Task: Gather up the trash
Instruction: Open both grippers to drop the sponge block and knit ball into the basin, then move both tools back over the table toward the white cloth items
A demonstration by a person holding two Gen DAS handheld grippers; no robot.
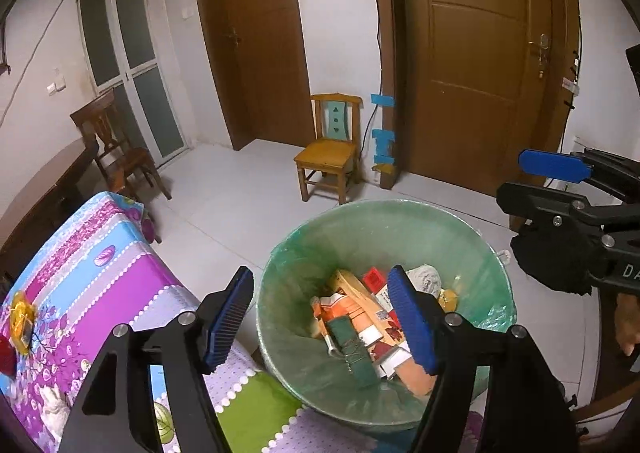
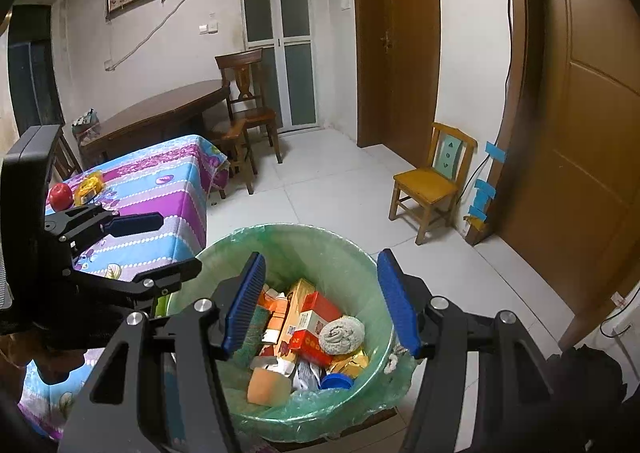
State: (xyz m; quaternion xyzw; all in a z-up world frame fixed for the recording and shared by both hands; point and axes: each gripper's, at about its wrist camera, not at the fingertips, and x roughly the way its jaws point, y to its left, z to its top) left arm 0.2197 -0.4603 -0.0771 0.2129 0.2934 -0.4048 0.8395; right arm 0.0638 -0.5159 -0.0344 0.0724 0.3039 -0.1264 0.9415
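A round bin with a green liner stands on the floor beside the table. It holds several pieces of trash: cartons, a red box, a grey rag ball, a green scouring sponge, an orange sponge, a blue cap. My left gripper is open and empty above the bin's left rim. My right gripper is open and empty above the bin. Each gripper shows in the other's view.
A table with a purple and blue patterned cloth stands left of the bin, with a red apple and a yellow wrapper on it. A small yellow chair and brown doors are behind. A dark wood table and chair stand further back.
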